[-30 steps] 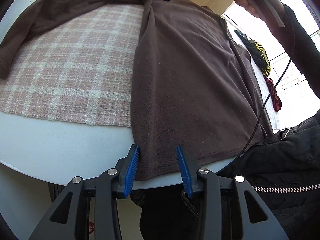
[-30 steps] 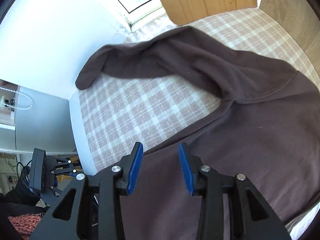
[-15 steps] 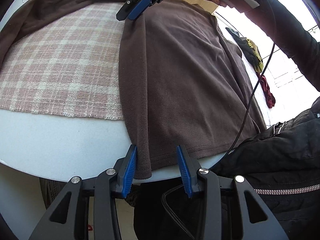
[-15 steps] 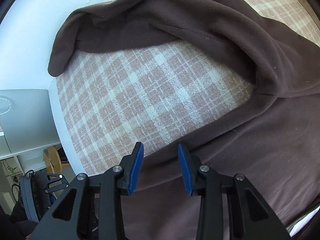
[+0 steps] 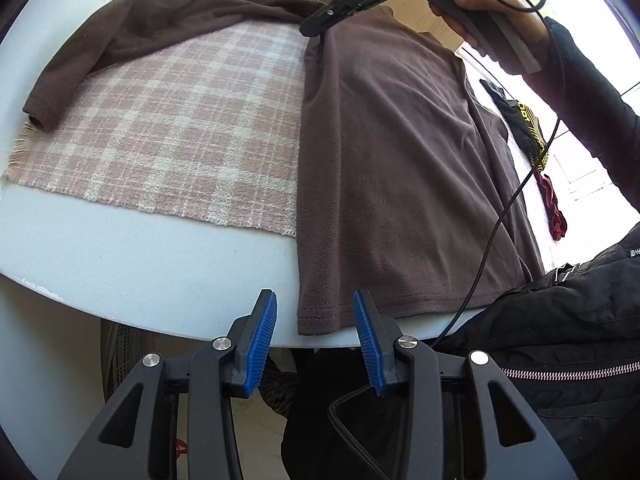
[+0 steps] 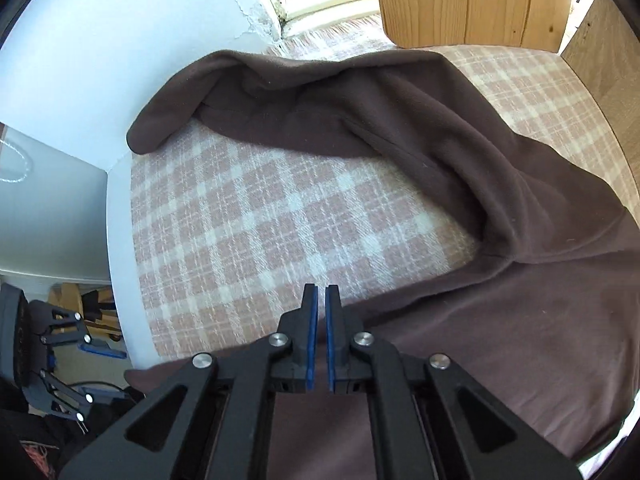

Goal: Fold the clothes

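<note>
A brown long-sleeved sweater (image 5: 392,160) lies flat on a pink plaid cloth (image 5: 180,120), its hem at the round table's near edge. One sleeve (image 5: 120,32) stretches out to the left. My right gripper (image 5: 306,31) has come down on the sweater's side edge below the armpit. In the right wrist view this gripper (image 6: 321,288) has its blue pads almost together, pinching that edge of the sweater (image 6: 480,340). My left gripper (image 5: 314,296) hangs open just off the table edge, with the hem's left corner lying beyond the gap and untouched.
The white table (image 5: 120,260) is bare in front of the plaid cloth. Dark and yellow clothes (image 5: 528,128) and a red item (image 5: 554,208) lie to the right. A person's black jacket (image 5: 560,340) and a cable (image 5: 500,216) are close by. Wooden boards (image 6: 472,0) stand behind.
The right gripper's jaws went from apart to shut, at the sweater's side edge. The left gripper shifted a little, so the hem corner now sits between its pads in view.
</note>
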